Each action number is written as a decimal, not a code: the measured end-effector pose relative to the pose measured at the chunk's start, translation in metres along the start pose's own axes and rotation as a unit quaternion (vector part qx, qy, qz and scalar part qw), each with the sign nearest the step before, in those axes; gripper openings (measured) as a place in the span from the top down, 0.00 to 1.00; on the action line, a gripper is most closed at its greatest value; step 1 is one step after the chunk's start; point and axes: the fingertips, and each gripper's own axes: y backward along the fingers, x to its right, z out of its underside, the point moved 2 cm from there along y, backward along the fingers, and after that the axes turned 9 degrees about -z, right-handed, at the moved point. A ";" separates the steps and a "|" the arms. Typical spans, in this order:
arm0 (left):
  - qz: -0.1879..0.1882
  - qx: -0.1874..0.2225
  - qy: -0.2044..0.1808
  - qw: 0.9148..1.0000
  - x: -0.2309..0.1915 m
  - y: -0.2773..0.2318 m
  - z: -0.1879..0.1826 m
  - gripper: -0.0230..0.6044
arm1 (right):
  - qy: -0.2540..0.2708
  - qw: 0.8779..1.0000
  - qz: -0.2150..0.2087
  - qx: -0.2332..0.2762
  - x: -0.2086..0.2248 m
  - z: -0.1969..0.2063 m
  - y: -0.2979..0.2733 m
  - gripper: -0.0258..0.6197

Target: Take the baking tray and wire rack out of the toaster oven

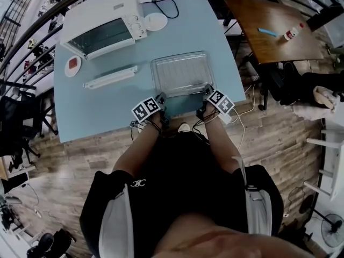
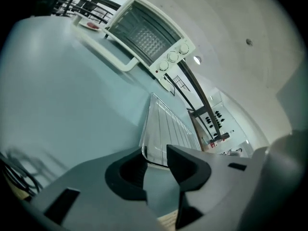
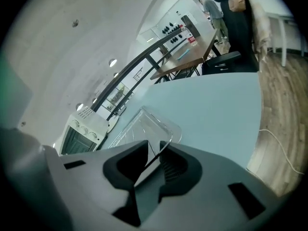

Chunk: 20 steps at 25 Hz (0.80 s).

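Observation:
The shiny baking tray (image 1: 155,78) rests on the pale blue table (image 1: 107,112), with the bars of the wire rack (image 1: 183,73) showing inside it. The white toaster oven (image 1: 105,23) stands at the far left corner. My left gripper (image 1: 161,102) is at the tray's near left corner and my right gripper (image 1: 207,97) at its near right corner. In the left gripper view the left gripper (image 2: 156,158) is open around the tray (image 2: 171,126) rim, with a gap showing. In the right gripper view the right gripper (image 3: 155,160) stands slightly open, and the tray (image 3: 139,129) edge runs slantwise between its jaws.
A long white bar (image 1: 110,77) lies in front of the oven. A small dish with something red (image 1: 72,65) sits at the left edge. A white plate (image 1: 156,21) and a black cable (image 1: 166,7) are by the oven. A brown table (image 1: 274,28) stands to the right.

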 end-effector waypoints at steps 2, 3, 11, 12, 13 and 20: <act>-0.006 0.003 -0.035 0.999 0.003 -0.002 -0.001 0.73 | 0.013 1.000 0.014 0.007 0.001 -0.004 0.000 0.85; -0.011 0.005 -0.056 0.998 0.004 -0.003 -0.002 0.71 | 0.022 0.999 0.023 0.011 0.002 -0.006 0.000 0.84; -0.066 0.013 -0.179 0.982 0.006 -0.007 -0.009 0.64 | 0.161 0.982 0.094 0.004 0.002 -0.020 -0.005 0.59; -0.074 0.012 -0.186 0.980 0.005 -0.007 -0.010 0.64 | 0.179 0.979 0.100 0.005 0.003 -0.022 -0.005 0.56; -0.083 0.013 -0.195 0.977 0.005 -0.008 -0.011 0.64 | 0.191 0.976 0.105 0.006 0.004 -0.023 -0.006 0.54; -0.138 0.045 -0.245 0.959 -0.005 -0.005 -0.035 0.56 | 0.213 0.973 0.078 0.032 -0.002 -0.034 -0.006 0.53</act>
